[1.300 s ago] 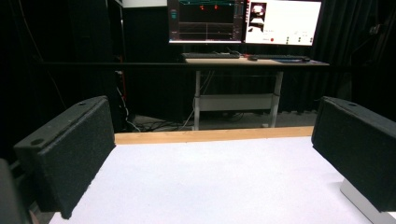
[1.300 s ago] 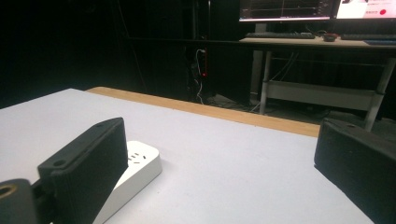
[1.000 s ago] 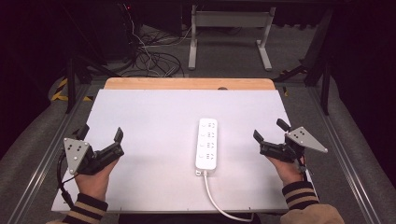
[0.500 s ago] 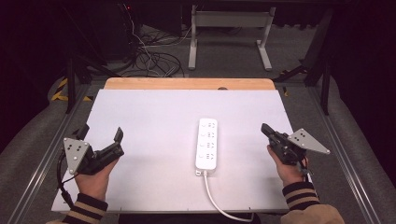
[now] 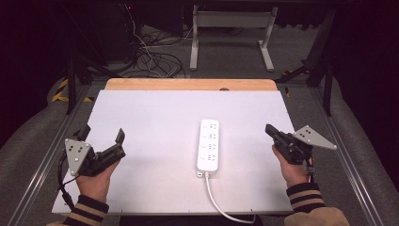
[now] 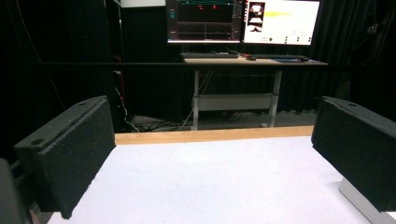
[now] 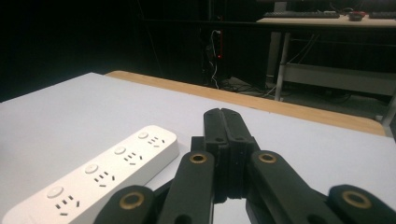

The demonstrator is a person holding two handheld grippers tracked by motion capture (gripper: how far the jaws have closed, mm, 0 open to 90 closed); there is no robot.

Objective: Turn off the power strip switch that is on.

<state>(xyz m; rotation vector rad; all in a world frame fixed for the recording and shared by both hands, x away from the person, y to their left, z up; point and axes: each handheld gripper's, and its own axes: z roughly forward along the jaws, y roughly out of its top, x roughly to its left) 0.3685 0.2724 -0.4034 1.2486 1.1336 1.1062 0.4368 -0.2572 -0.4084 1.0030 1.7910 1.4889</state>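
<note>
White table [image 5: 155, 117] at centre frame carries a power strip [image 5: 208, 146] (cord trailing down); left gripper [image 5: 102, 141] spreads its jaws wide, right gripper [image 5: 269, 130] presses its jaws together, empty.

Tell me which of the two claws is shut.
The right claw, right of the power strip: its jaws are pressed together on nothing. The left claw has its jaws spread wide apart.

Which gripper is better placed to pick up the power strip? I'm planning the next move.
Probably the right gripper: it sits closer to the power strip, though its jaws are shut and must open first. The left gripper is open but farther off across the white tabletop.
</note>
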